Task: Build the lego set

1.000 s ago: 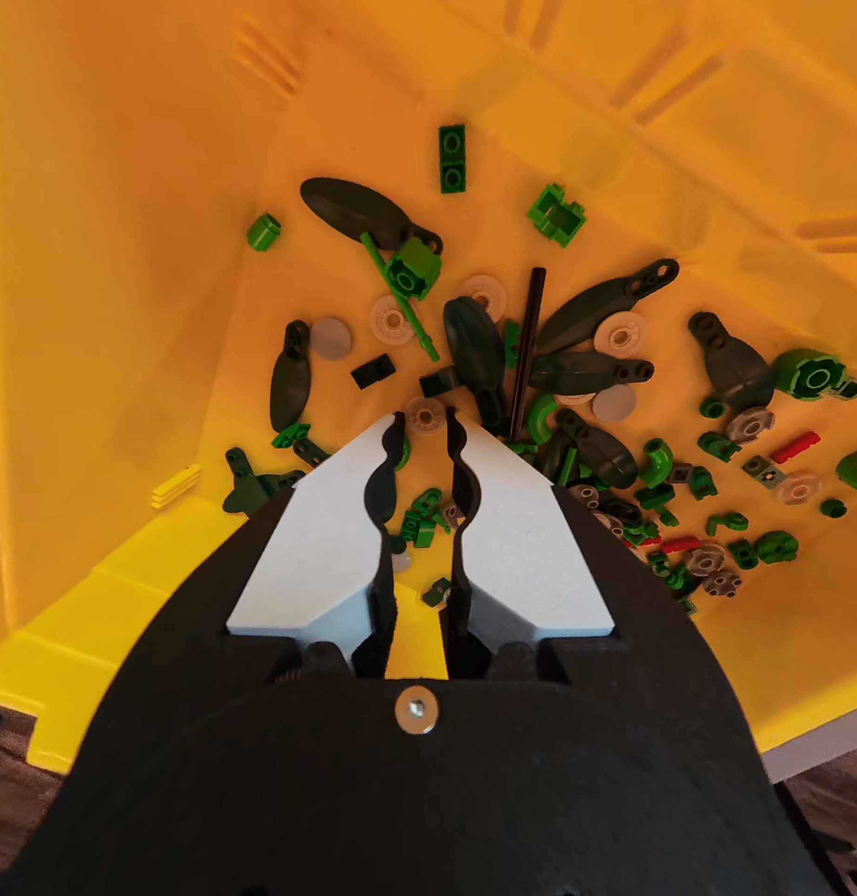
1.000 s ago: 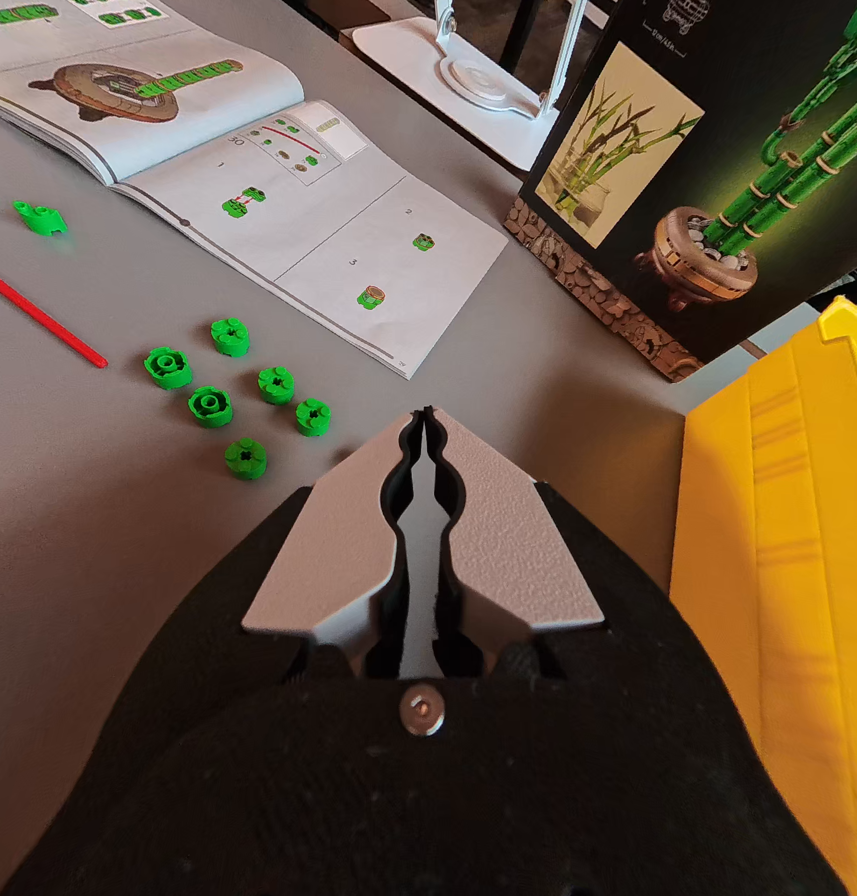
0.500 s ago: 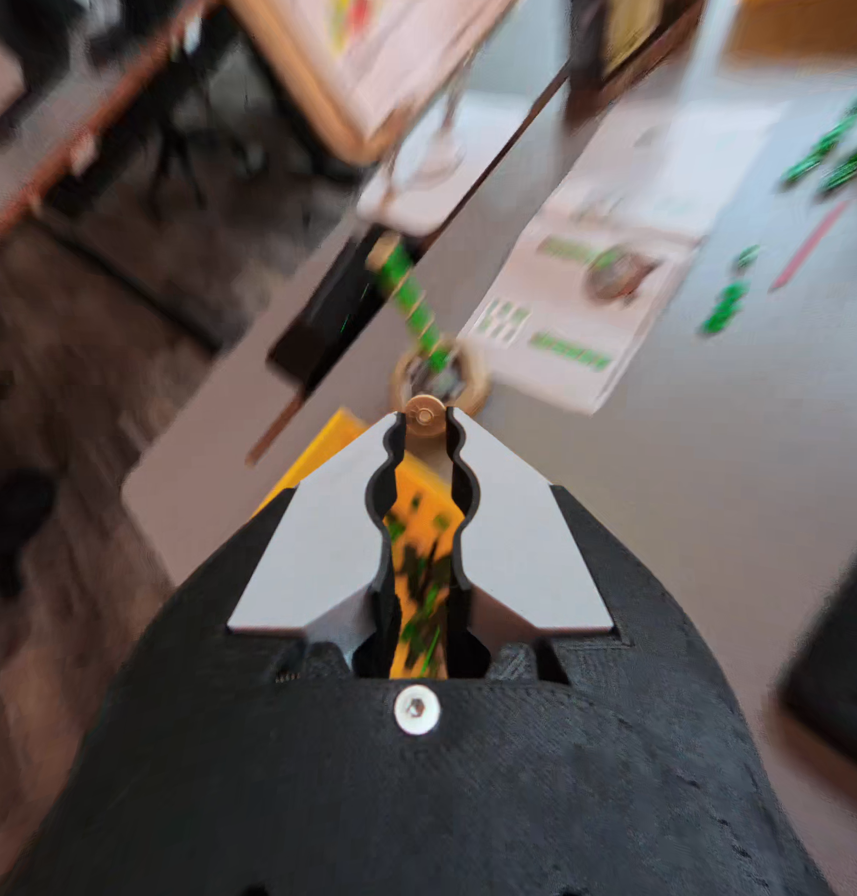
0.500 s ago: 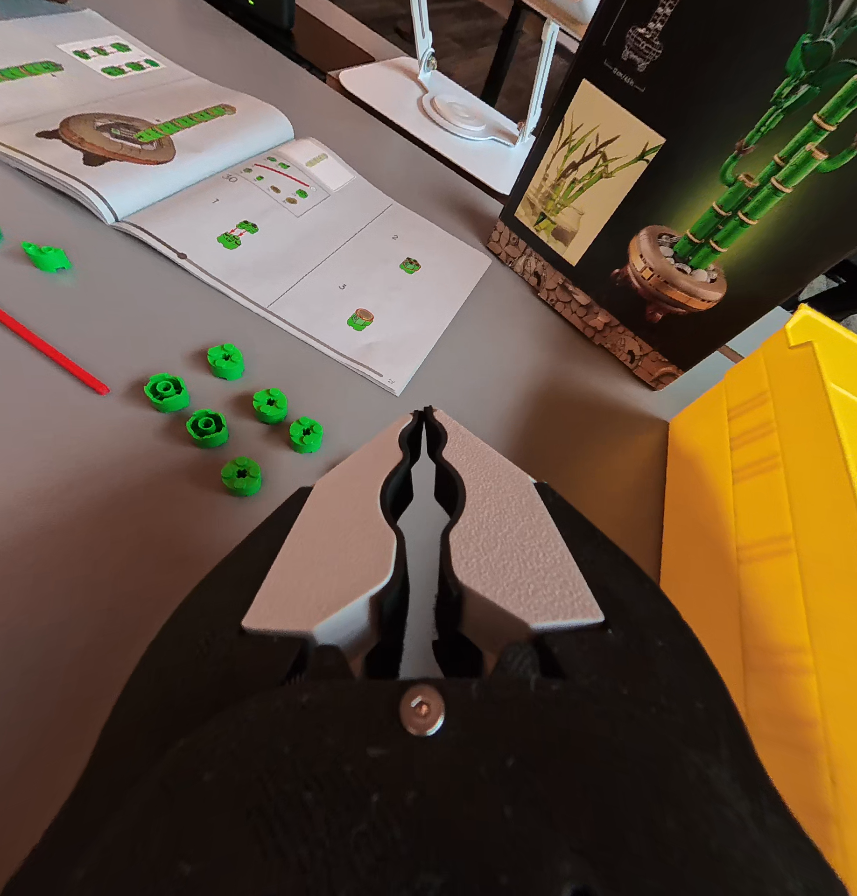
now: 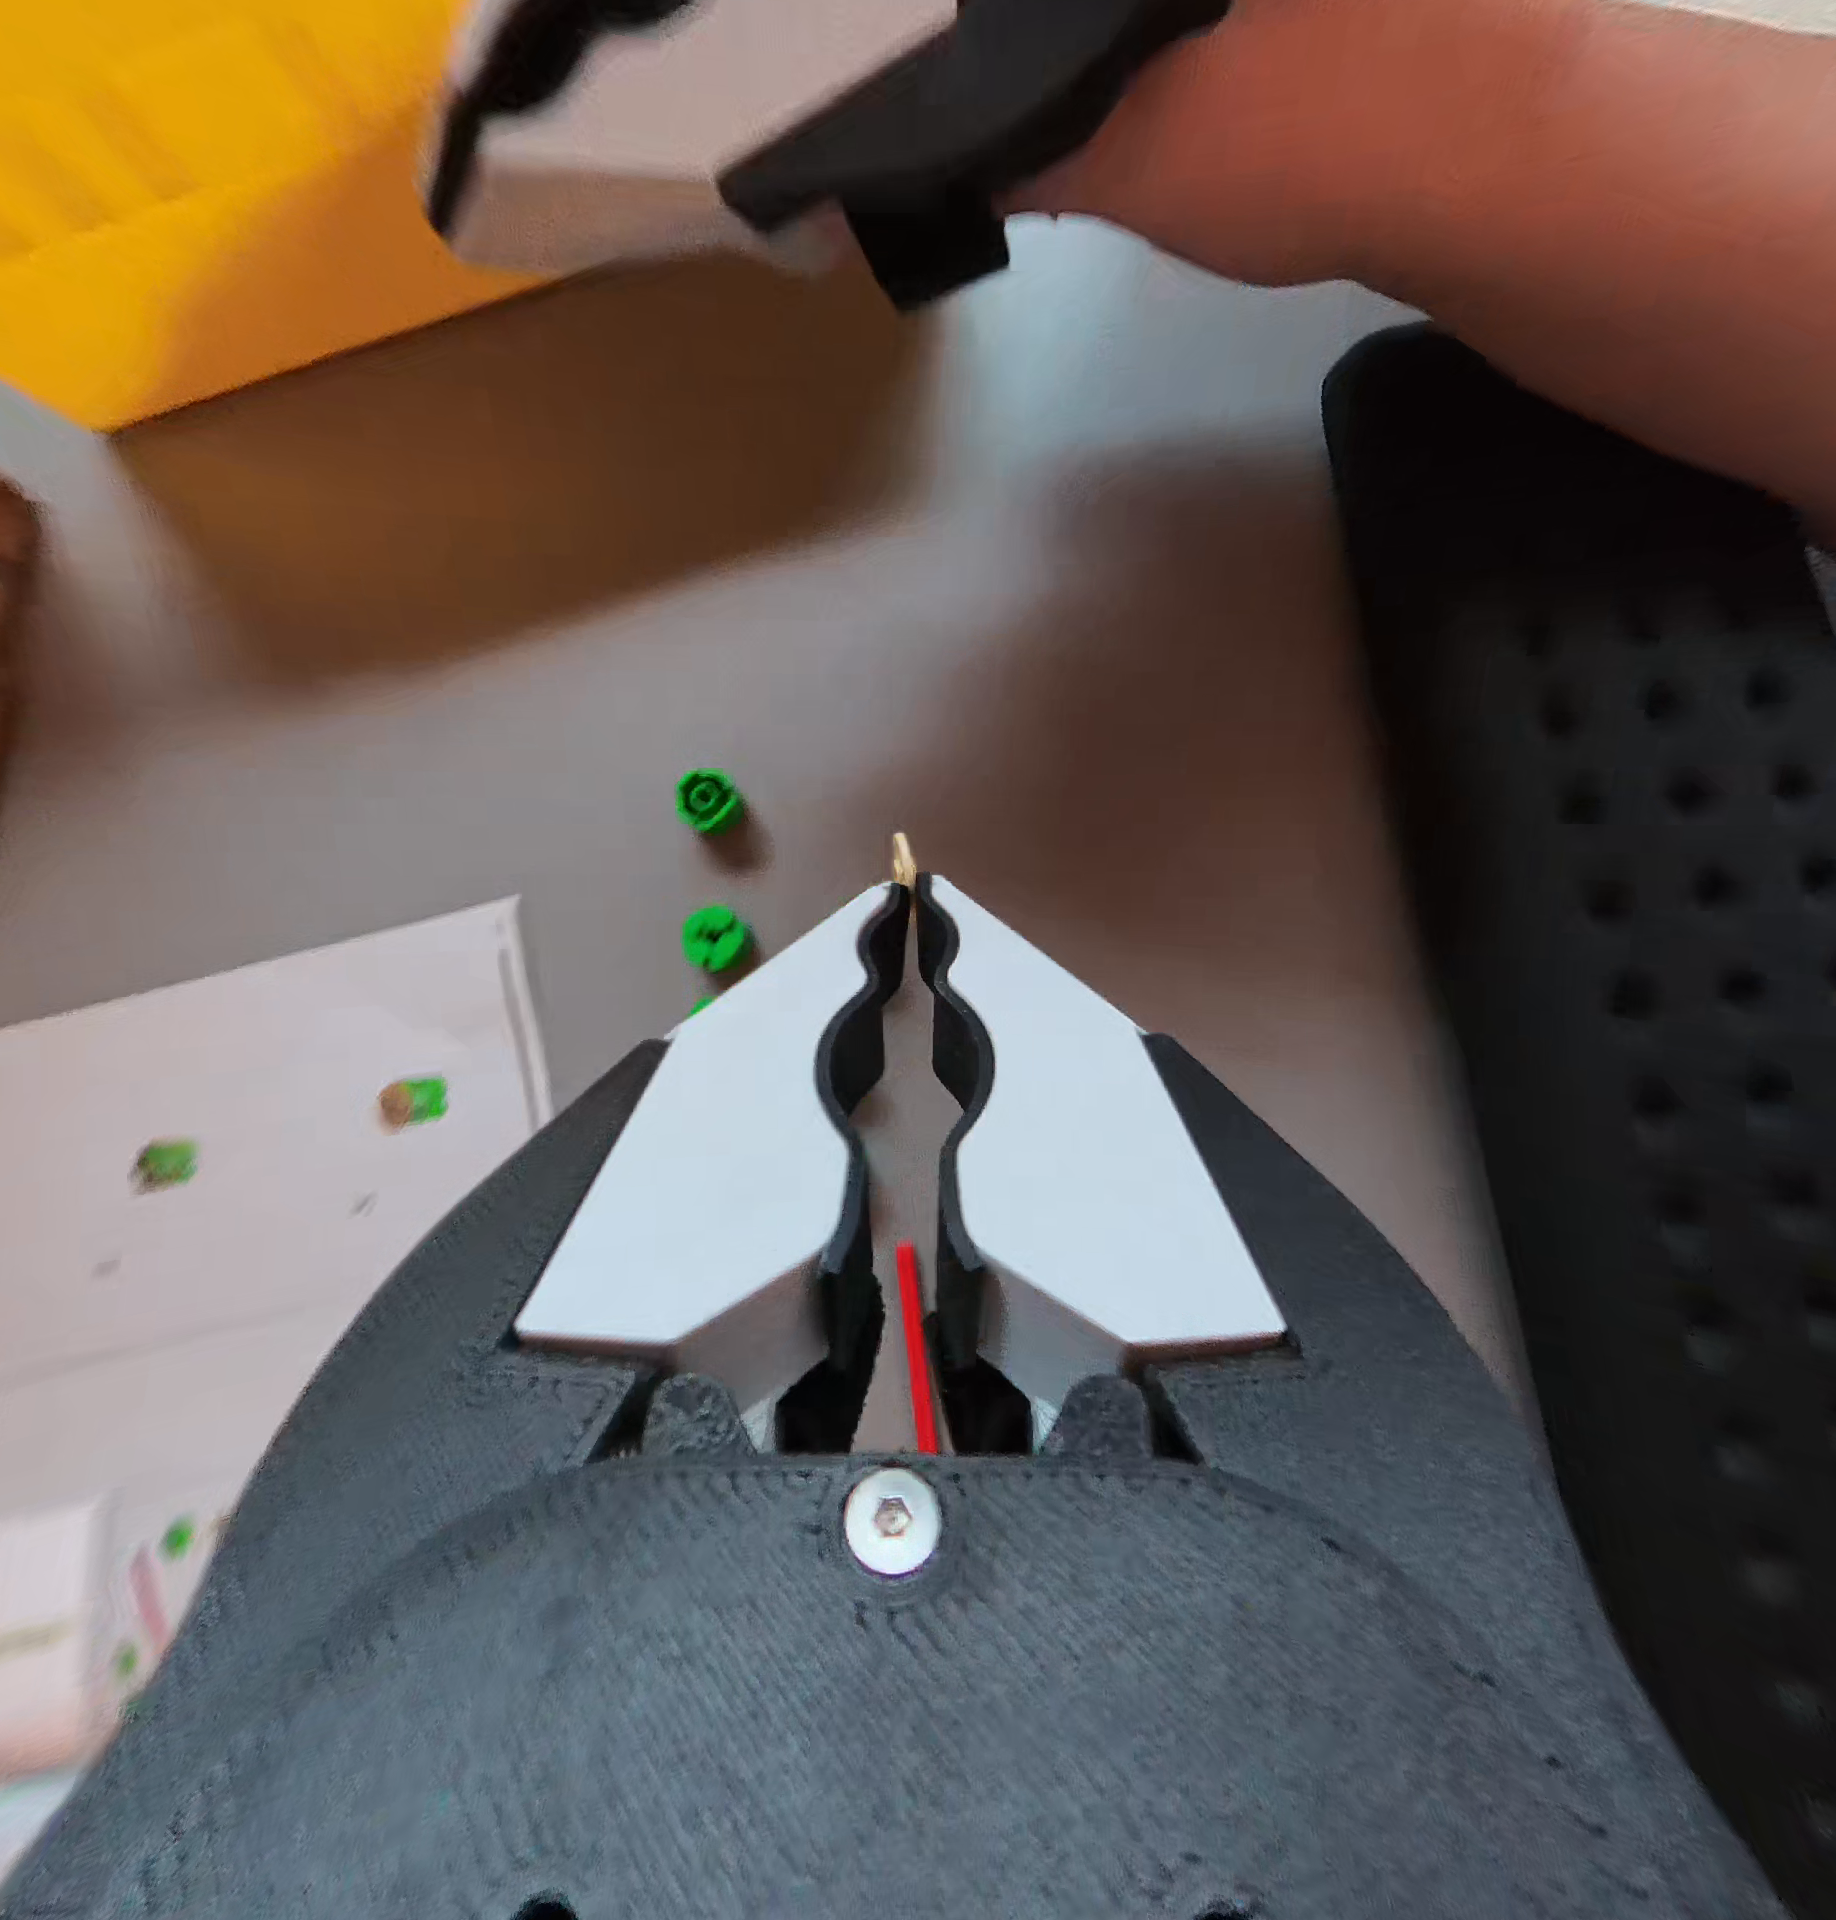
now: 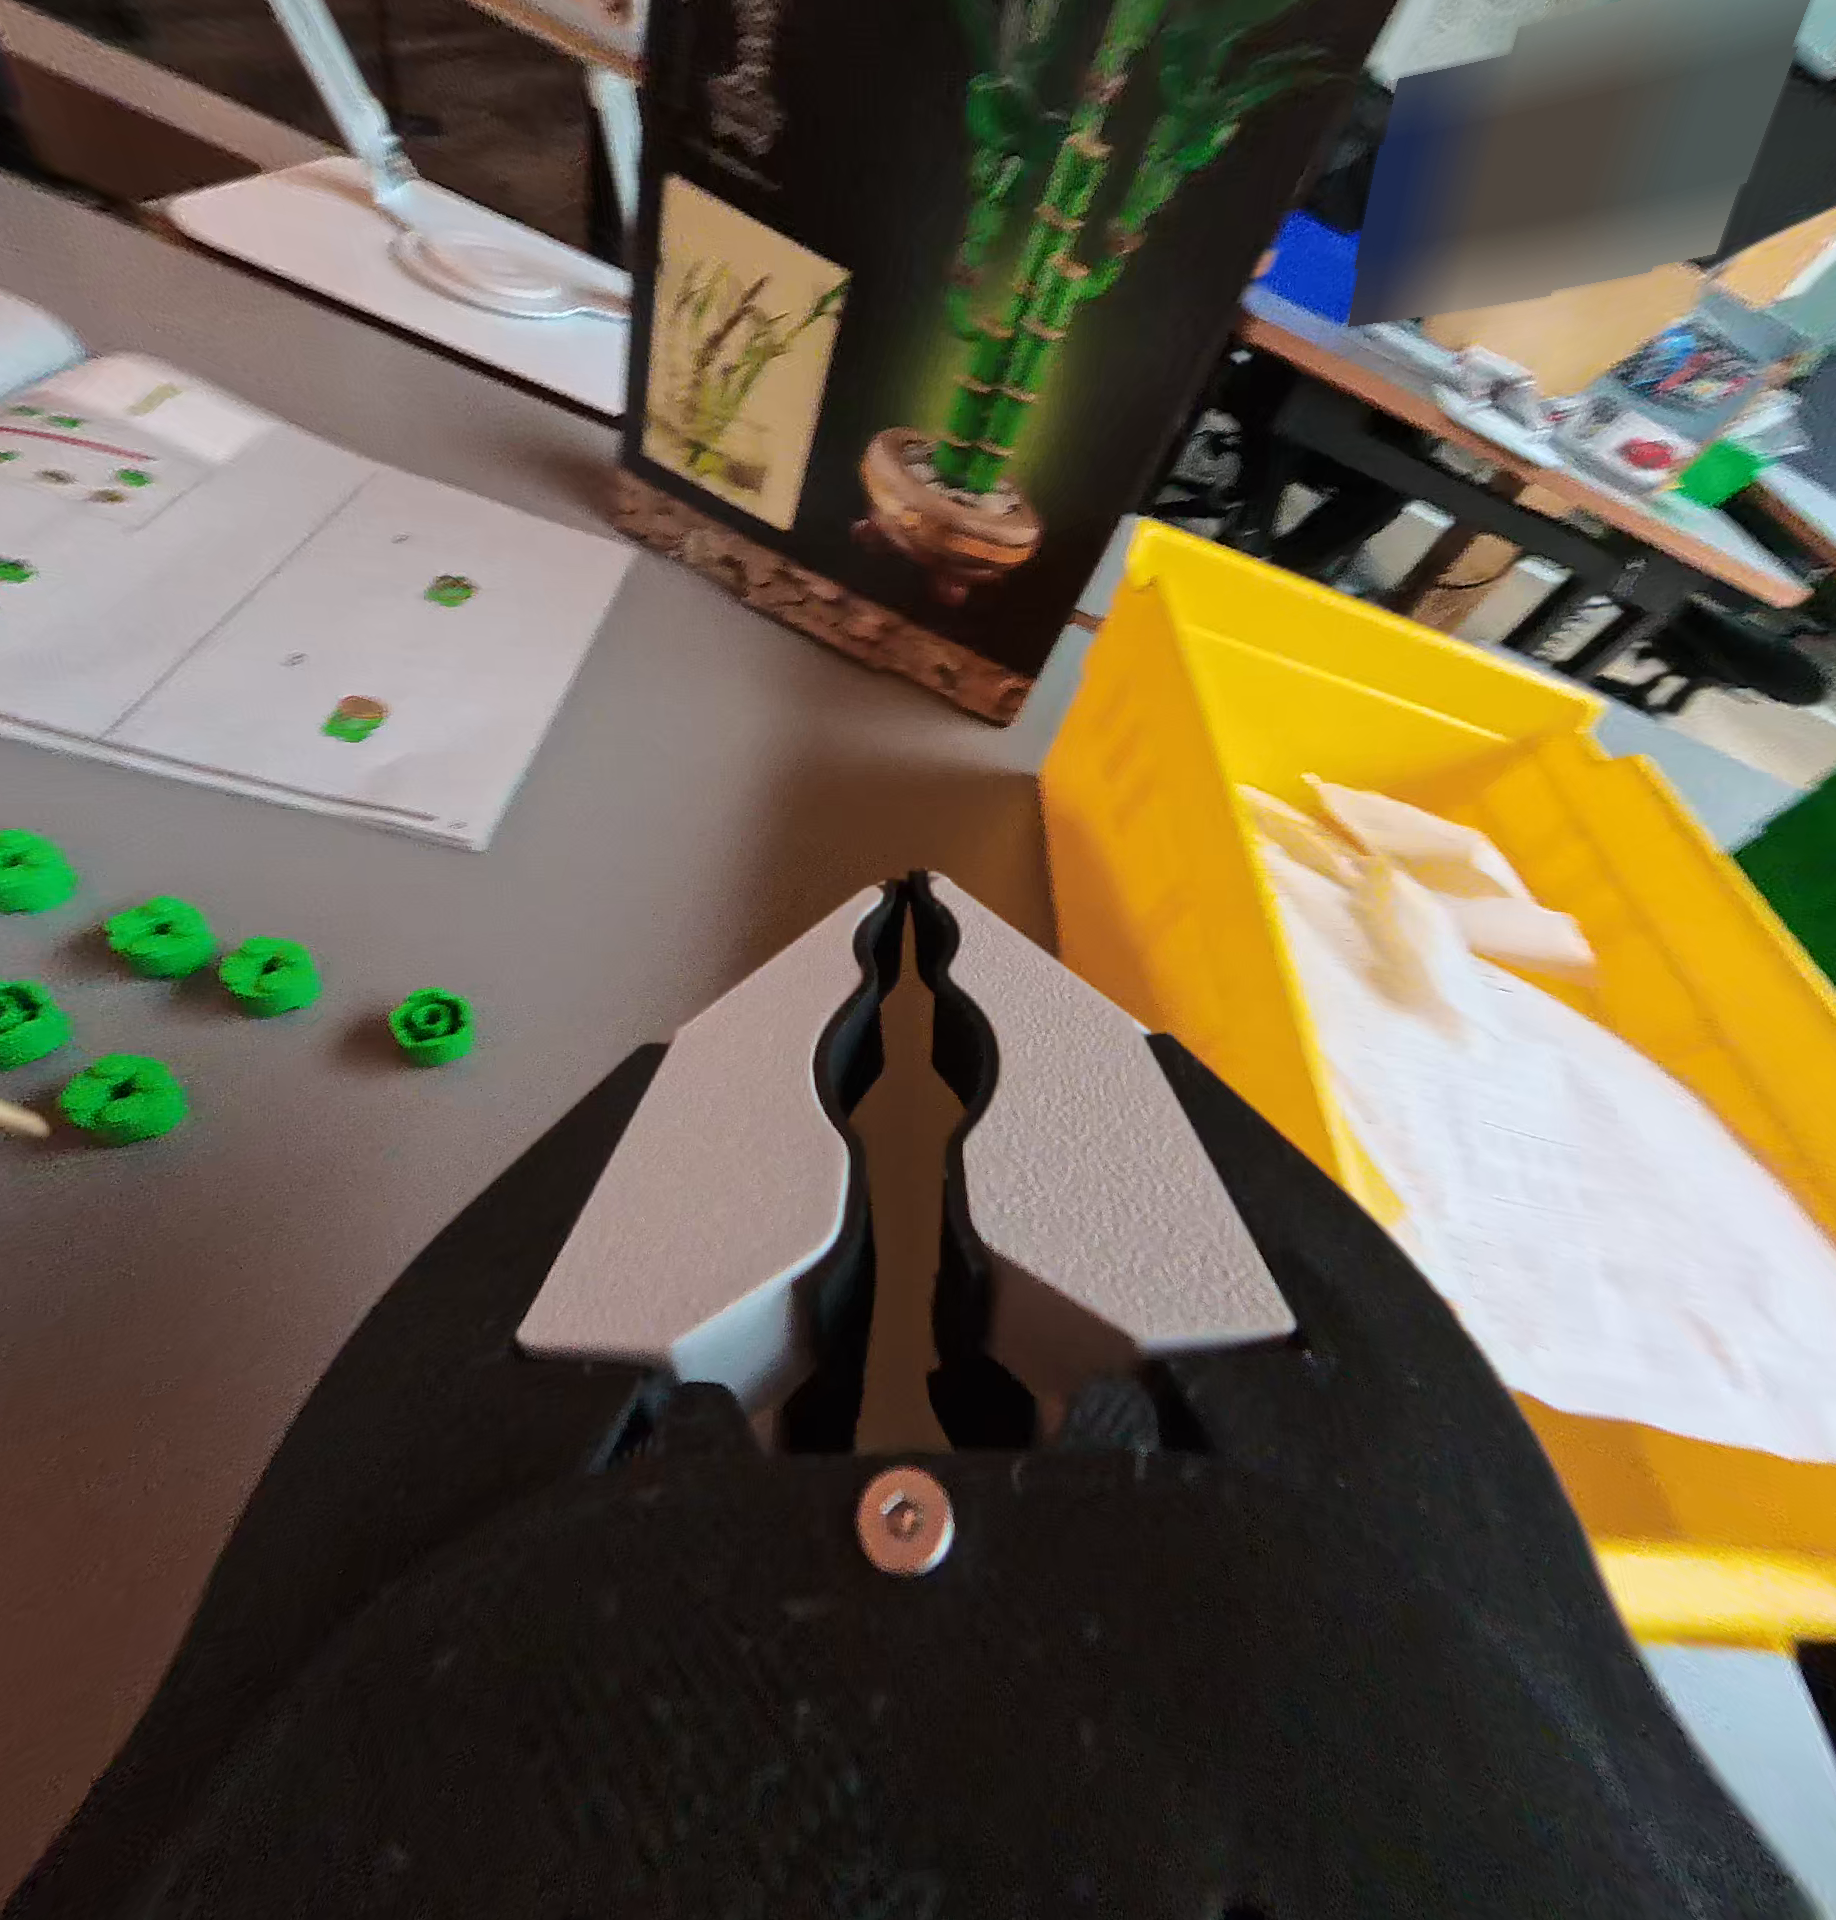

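Now, from my seat, the table (image 6: 748,790) fills both views, with the yellow bin (image 6: 1132,790) at the right of the right wrist view and at the upper left of the left wrist view. Behind it stands the set's box (image 6: 945,312), and the open manual (image 6: 301,623) lies at the left of the right wrist view.

My right gripper (image 6: 914,883) has its tips together with nothing between them. It also shows blurred at the top of the left wrist view. My left gripper (image 5: 909,885) is pinched on a small tan piece (image 5: 901,858), held edge-on, only a sliver poking past the tips.

What matters is where the green round bricks (image 6: 161,935) lie: a loose cluster at the left of the right wrist view, and in the left wrist view just up and left of my left tips, two of them plain. The nearest brick (image 5: 716,937) sits just beside the left finger (image 5: 748,1122). I judge the left gripper the nearer one. A red rod (image 5: 916,1351) runs lengthwise under it, roughly along the fingers' axis.

I think the tan piece goes down leftward, onto a brick.
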A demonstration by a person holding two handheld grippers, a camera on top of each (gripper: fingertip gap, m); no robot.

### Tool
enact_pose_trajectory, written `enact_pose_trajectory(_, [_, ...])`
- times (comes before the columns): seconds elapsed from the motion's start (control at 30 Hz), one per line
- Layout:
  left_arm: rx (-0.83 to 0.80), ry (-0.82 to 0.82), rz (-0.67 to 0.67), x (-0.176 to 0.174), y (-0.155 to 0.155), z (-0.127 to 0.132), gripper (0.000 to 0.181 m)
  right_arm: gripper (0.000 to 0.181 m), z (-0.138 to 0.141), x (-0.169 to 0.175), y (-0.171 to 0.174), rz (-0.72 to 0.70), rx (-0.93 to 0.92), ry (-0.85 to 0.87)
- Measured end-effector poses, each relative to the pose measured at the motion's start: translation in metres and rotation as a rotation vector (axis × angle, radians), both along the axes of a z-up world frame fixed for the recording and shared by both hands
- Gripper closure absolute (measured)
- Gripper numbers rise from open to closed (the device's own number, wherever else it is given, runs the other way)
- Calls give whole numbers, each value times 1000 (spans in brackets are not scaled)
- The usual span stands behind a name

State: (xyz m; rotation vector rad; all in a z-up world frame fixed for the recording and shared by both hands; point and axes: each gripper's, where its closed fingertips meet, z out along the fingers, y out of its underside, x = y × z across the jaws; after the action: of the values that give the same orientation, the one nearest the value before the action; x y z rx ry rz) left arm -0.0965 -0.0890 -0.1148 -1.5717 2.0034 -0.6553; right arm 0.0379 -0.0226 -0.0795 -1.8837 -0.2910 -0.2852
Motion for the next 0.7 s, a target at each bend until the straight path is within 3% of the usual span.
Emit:
enact_pose_trajectory(0.03, [-18, 14, -13, 9, -1, -7, 181, 180, 7, 5, -3, -20, 34, -9])
enact_pose_trajectory(0.27, [41, 63, -53, 35, 11, -28, 181, 180, 11, -5, -4, 44, 43, 22])
enact_pose_trajectory(0.5, [302, 122, -103, 43, 21, -42, 181, 180, 23, 2, -10, 35, 93, 80])
enact_pose_trajectory(0.6, [309, 140, -125, 44, 13, -49, 180, 180, 24, 6, -12, 33, 102, 123])
enact_pose_trajectory(0.7, [262, 139, -116, 47, 7, -54, 160, 180, 24, 10, -13, 27, 105, 132])
